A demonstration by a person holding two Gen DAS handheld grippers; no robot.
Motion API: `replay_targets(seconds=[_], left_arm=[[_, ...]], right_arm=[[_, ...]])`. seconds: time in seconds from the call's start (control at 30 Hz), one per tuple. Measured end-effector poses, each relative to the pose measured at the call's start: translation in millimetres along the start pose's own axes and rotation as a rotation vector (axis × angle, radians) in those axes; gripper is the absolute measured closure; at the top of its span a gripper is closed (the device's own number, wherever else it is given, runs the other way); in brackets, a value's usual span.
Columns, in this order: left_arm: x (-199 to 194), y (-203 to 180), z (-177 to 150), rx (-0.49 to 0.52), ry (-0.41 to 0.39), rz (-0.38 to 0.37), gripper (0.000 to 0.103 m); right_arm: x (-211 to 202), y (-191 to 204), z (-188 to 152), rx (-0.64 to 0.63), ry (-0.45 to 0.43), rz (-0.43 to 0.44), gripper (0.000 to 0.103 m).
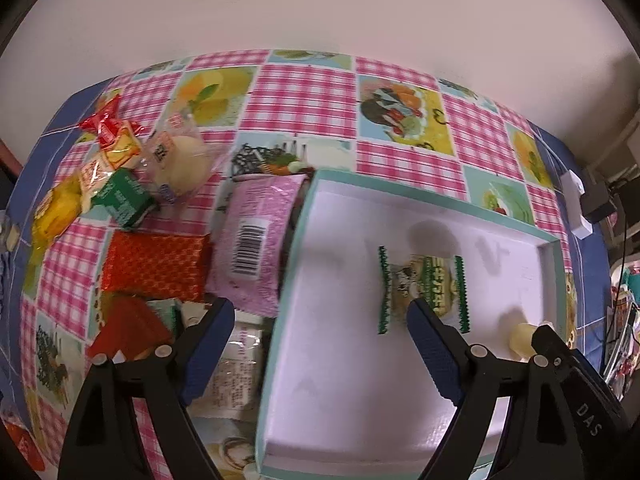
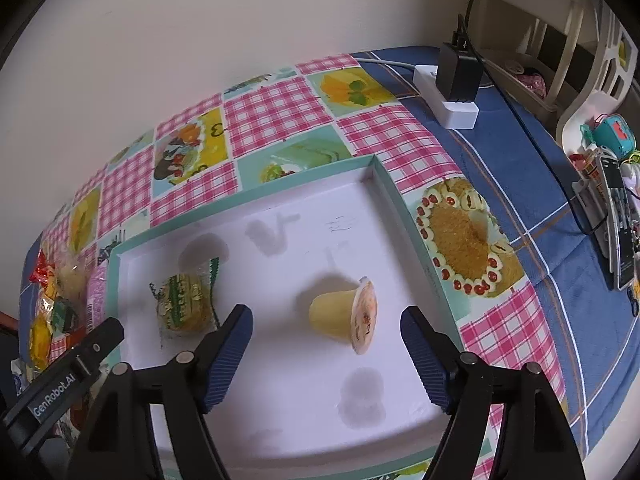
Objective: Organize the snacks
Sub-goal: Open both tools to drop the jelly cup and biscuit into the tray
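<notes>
I have both tools hanging over the shallow white tray with the teal rim, which lies on the pink-checked patchwork tablecloth. My right gripper is released, its blue-padded jaws spread wide with nothing between them, and the small yellow jelly cup with a printed foil lid lies on its side on the tray floor just ahead of the gap, untouched. To its left in the tray lies the clear cookie packet with green zigzag-edged ends, flat and apart from the cup.

My left gripper is likewise released and holds nothing; its right finger hovers close to the green-edged packet, while its left finger sits above the pile outside the tray's left wall. That pile, on the cloth, includes a pink foil packet with a barcode touching the tray wall, a red patterned wrapper beside it, a small green carton, a clear bag holding a pale round bun and a yellow wrapped sweet.

A white power strip with a black adapter sits well apart on the blue part of the cloth.
</notes>
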State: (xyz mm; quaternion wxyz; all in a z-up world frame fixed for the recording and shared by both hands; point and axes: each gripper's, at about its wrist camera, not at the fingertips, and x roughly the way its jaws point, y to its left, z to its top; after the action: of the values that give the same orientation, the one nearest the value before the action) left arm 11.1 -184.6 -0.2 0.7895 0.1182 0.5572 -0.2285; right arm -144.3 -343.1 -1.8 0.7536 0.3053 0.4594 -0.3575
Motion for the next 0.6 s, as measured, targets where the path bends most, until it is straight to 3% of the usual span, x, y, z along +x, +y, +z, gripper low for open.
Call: replay_targets(seconds=[0.1, 0.3, 0.37, 0.6], left_arm=[[-3, 5, -3, -0.008, -0.004, 0.009, 0.014], [-16, 15, -8, -0.028, -0.034, 0.029, 0.013], [-20, 19, -10, -0.037, -0.040, 0.028, 0.002], [-38, 36, -21, -0.063, -0.060, 0.060, 0.001]], right_arm=[[-4, 2, -2, -0.003, -0.018, -0.003, 0.003], [-11, 5, -7, -0.003, -0.037, 0.009, 0.000], [-15, 8, -9, -0.013, -0.047, 0.005, 0.000], [-26, 23, -22, -0.044, -0.035, 0.051, 0.000]])
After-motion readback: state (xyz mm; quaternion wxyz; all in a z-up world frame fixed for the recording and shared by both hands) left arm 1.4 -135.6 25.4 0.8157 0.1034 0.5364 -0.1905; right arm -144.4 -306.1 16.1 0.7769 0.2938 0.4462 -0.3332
